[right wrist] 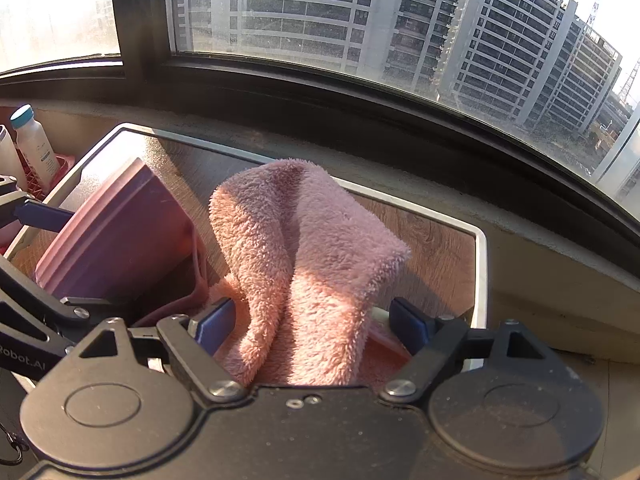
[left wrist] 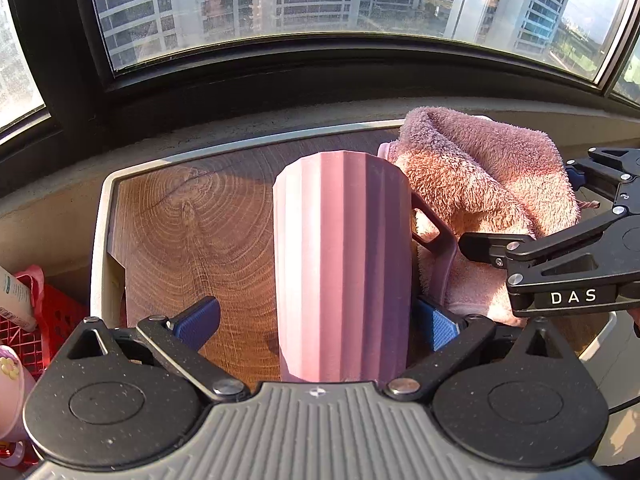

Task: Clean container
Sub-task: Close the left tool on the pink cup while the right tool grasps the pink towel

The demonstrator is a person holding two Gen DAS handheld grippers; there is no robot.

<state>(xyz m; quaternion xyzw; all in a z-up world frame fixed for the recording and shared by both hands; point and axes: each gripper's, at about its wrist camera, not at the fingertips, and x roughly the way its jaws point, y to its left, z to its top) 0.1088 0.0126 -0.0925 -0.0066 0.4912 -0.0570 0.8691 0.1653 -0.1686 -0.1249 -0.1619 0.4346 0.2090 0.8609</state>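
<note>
A pink fluted cup (left wrist: 344,248) with a handle (left wrist: 436,236) on its right stands between the fingers of my left gripper (left wrist: 316,324). That gripper is open: the left pad (left wrist: 198,320) is apart from the cup, the right pad sits close against it. A fluffy pink cloth (right wrist: 300,248) rises in a fold between the fingers of my right gripper (right wrist: 312,324), which is spread wide and open. In the left wrist view the right gripper (left wrist: 520,208) reaches into the cloth (left wrist: 472,176) just right of the cup. The right wrist view shows the cup (right wrist: 120,232) at left.
Cup and cloth sit on a wood-grain tabletop (left wrist: 180,224) with a raised white rim (right wrist: 482,264). A concrete sill and a dark window frame (left wrist: 280,68) run behind it. A red basket (left wrist: 56,316) with bottles (right wrist: 34,148) stands to the left.
</note>
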